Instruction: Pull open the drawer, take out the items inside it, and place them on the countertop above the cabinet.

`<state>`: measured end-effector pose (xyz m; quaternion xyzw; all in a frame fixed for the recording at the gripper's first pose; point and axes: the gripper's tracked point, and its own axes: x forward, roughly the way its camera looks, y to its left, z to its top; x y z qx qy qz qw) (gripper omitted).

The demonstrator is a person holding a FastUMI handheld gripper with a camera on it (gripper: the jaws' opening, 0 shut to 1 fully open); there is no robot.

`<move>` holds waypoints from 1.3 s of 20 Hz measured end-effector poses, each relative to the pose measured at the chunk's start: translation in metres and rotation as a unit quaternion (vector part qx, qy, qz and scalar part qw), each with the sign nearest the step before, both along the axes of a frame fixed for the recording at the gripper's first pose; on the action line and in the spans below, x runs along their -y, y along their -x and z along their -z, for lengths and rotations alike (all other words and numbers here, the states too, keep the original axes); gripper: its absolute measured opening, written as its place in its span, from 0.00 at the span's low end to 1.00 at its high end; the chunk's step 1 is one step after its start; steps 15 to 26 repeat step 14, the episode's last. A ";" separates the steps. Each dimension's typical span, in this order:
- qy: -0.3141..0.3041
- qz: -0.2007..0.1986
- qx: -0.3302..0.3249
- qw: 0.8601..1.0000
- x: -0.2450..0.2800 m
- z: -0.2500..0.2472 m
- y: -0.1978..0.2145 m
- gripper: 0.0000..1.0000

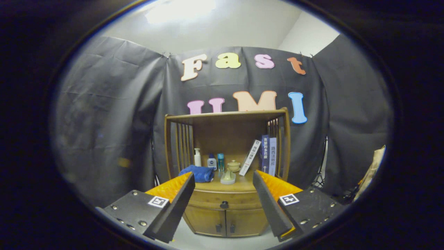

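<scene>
Drawer shut, knob centred under counter front edge. Tool spread wide, holding nothing, well short of cabinet. Fits start, or drawer reclosed; stage unclear.

Recording booth staged as a home: black cloth wall behind a wooden cabinet holding toiletries and books.

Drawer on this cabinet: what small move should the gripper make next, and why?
The drawer is shut, its knob between and beyond the open gripper's fingers, with a cloth and bottles on the countertop. That fits items waiting inside or already out. Only if any remain, probably ease straight toward the knob.
</scene>
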<state>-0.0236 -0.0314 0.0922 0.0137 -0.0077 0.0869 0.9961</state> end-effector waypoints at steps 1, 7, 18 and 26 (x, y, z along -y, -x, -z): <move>0.004 0.008 -0.003 1.000 0.005 -0.002 0.001 1.00; 0.009 0.020 0.013 1.000 0.018 -0.038 0.000 1.00; 0.022 0.005 0.005 1.000 0.021 -0.025 -0.015 1.00; 0.022 0.005 0.005 1.000 0.021 -0.025 -0.015 1.00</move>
